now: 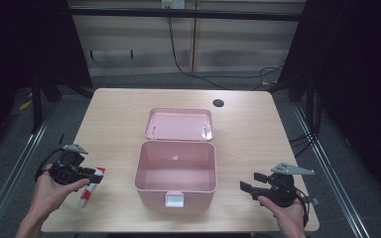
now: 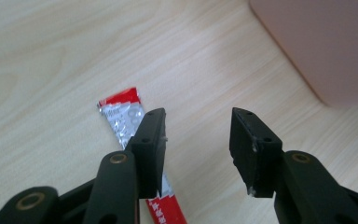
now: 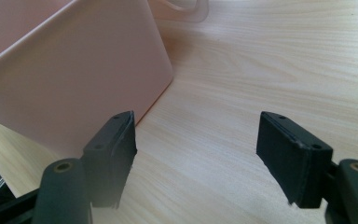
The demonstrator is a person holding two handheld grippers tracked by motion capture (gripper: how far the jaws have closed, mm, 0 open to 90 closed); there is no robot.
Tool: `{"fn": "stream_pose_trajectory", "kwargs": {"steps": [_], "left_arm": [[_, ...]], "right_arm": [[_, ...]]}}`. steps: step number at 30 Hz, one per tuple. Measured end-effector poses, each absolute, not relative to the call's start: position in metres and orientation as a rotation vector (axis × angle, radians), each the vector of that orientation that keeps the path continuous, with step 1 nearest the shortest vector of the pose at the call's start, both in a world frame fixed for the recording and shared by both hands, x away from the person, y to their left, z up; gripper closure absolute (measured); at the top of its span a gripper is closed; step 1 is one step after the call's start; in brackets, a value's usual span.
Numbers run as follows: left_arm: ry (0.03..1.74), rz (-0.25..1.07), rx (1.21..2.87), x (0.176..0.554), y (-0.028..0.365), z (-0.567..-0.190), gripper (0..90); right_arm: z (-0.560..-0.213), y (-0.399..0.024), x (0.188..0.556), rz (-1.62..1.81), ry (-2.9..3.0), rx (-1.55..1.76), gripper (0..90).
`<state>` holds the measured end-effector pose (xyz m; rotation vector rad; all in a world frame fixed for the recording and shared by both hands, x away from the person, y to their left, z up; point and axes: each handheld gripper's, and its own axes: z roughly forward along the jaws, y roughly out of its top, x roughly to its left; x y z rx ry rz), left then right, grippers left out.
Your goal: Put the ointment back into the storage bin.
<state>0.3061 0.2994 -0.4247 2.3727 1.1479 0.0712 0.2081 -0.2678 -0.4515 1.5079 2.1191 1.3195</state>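
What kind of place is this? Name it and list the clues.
Probably a lab recording station: a light wooden table with a cable hole, black curtains on both sides, loose cables along the back wall, and an open pink plastic box staged centrally.

- No text can be read anywhere in these views.
- The red and silver sachet (image 2: 121, 119) (lying on the table at about 9 o'clock from the pink box (image 1: 175, 174)) carries small print on its silver part and white characters on its lower red end, but all of it is too blurred and small to make out.
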Motion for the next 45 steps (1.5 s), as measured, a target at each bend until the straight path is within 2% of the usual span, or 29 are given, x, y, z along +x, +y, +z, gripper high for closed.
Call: {"fn": "stream_pose_trajectory", "kwargs": {"steps": [11,16,32,45], "left_arm": [[1.241,0.081,2.428,0.314,0.303,-0.434,57.8],[1.28,0.041,2.433,0.315,0.307,-0.439,59.3],[1.307,0.084,2.534,0.317,0.301,-0.45,58.1],[1.345,0.047,2.569,0.323,0.293,-0.457,61.2]], "right_arm": [[-0.452,-0.267,0.209,1.314,2.12,1.513,28.0],[-0.452,-0.268,0.209,1.315,2.116,1.513,27.5],[-0.451,-0.268,0.209,1.321,2.106,1.516,27.3],[-0.452,-0.267,0.21,1.311,2.115,1.514,26.9]]}}
